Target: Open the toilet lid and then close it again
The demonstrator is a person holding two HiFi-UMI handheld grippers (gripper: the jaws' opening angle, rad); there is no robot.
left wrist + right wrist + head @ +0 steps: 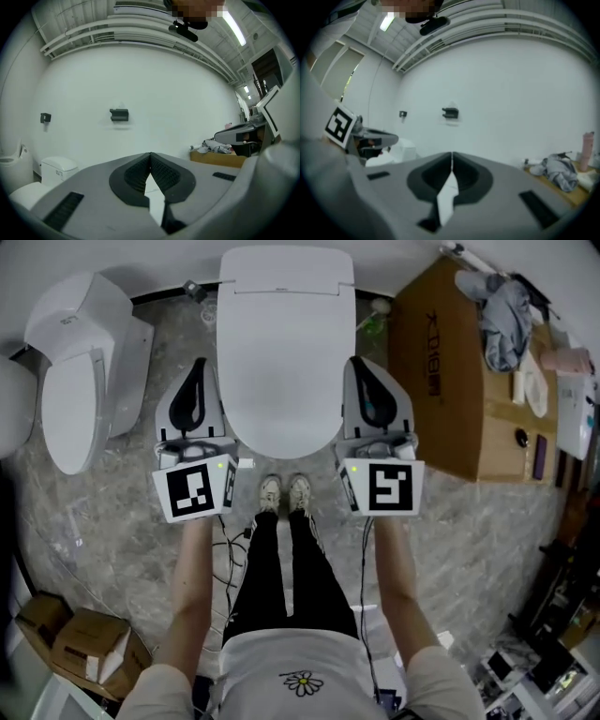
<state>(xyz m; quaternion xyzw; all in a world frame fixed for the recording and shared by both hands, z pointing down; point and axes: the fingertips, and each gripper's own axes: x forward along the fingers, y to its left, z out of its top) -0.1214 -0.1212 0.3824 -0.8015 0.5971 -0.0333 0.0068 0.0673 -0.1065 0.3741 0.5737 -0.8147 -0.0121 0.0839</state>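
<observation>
Locate the toilet lid [286, 343] at the centre of the head view, lying flat and closed over the bowl, with the hinge end toward the wall and the rounded front edge toward the feet.

Find the left hand-held gripper [199, 367] just beside the lid's left flank and the right hand-held gripper [360, 364] just beside its right flank, neither touching the lid. Read both as closed and empty, jaws tip to tip with nothing between the ribbed pads.

Treat the step as undecided: cannot tell from a lowered lid alone whether opening is still to come or closing is already done. Judge an approach to the lid the likelier reading, given both tools flanking it.

For opening, bring a closed jaw tip under the front lip or side rim, then lift in an arc about the rear hinge. Expect little purchase, the gap under the lip being too small to make out.

Materials:
- Lid: glossy white, probably hard plastic, smooth and gently domed, so likely slippery against the jaws.
- Gripper shells: matte grey, with black textured pads.
- Floor [469, 540]: grey, marble-veined, hard.
- Cardboard box [441, 371], near the toilet's right side: brown and square-edged.
- Second toilet [80, 371], to the left: white, of similar finish.
</observation>
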